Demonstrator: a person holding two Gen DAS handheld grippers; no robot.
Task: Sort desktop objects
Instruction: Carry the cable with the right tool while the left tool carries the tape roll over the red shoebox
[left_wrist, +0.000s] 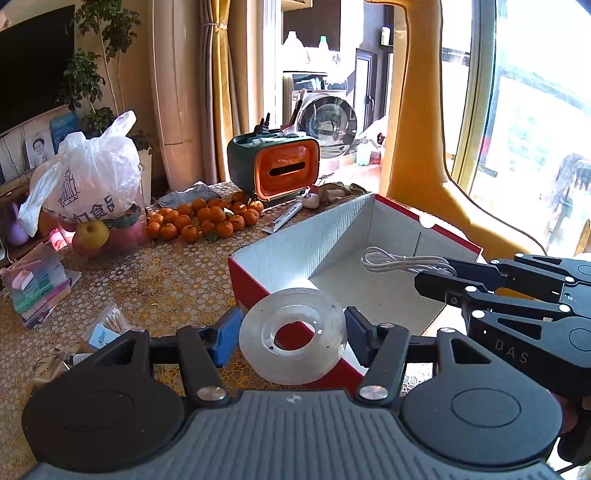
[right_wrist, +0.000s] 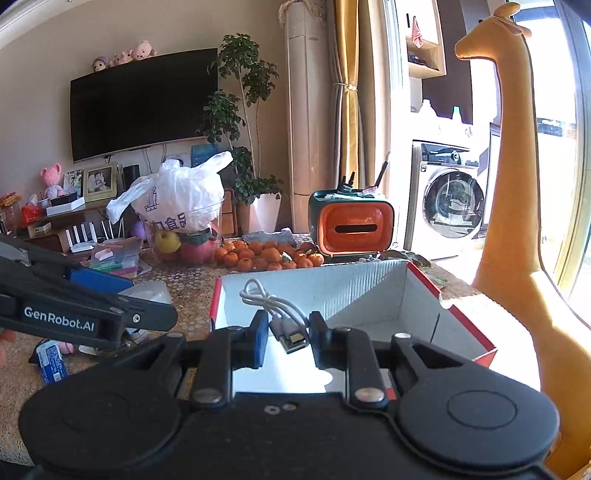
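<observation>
While we hold both grippers at the red-and-white box (left_wrist: 280, 254), we judge the sorting part done and lay it out as follows.

Left gripper: our left gripper (left_wrist: 291, 336) has its blue pads pressed on either side of the clear tape roll (left_wrist: 291, 332), so we judge it held, poised at the near rim of the box and not yet inside.

Right gripper: our right gripper (right_wrist: 288, 336) hangs over the box with its fingers parted; the white USB cable (right_wrist: 273, 310) lies between them, and we see a gap on each side of the plug, so we judge it not clamped.

Cable: coiled at the box floor ahead of the right gripper; we cannot tell whether it fully rests there or dangles a little.

Done so far: as we read it, one thing, the cable, is in or all but in the box.

In hand: the tape roll, which we would lower ahead and let go.

Left to sort: to the left of our left gripper lie a packet of cotton swabs (left_wrist: 107, 325) and small wrappers; below it, in the right view, sits a blue packet (right_wrist: 51, 362). Farther ahead a tube (left_wrist: 284, 218) lies by the oranges (left_wrist: 203, 218).

Unclear: whether the oranges, the bagged fruit (left_wrist: 92, 192) or the orange tissue holder (left_wrist: 277, 166) belong to the job, we cannot say.
</observation>
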